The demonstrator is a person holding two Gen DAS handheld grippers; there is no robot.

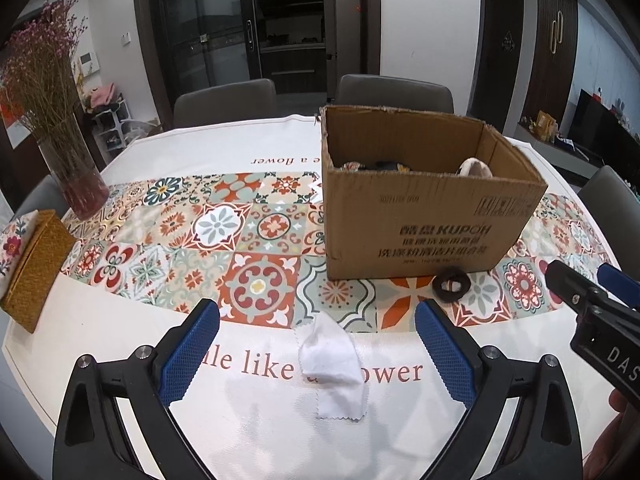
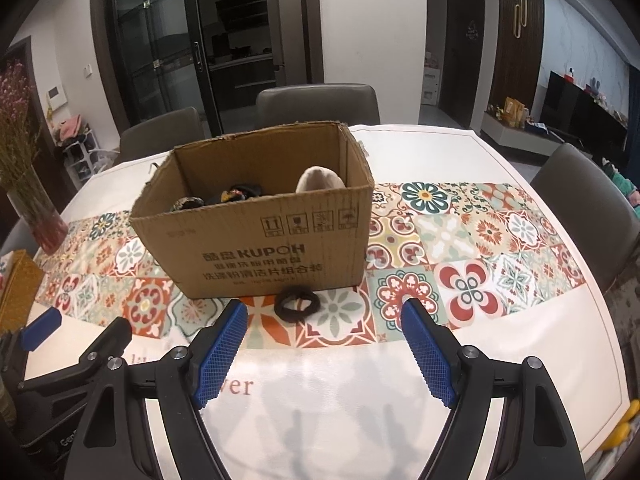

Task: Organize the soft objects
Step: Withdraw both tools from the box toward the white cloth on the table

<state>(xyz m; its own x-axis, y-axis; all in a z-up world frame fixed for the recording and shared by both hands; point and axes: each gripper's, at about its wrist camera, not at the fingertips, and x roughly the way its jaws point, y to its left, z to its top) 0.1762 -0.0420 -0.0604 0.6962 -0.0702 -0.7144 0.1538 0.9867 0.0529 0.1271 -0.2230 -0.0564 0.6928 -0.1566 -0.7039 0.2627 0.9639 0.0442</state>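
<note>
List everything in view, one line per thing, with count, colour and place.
cardboard box: one, brown, open, on the patterned runner
soft items in the box: several, dark and cream, exact count hidden
hair tie: one, dark brown, on the runner in front of the box
cloth: one, white, crumpled, on the table's near edge
table: one, white cover with tiled runner
vase of dried flowers: one, pink-tinted glass, table's left
woven box: one, tan, left edge
chairs: at least four, grey, around the table
left gripper: black, blue pads, open around the cloth without touching it
right gripper: black, blue pads, open, empty
</note>
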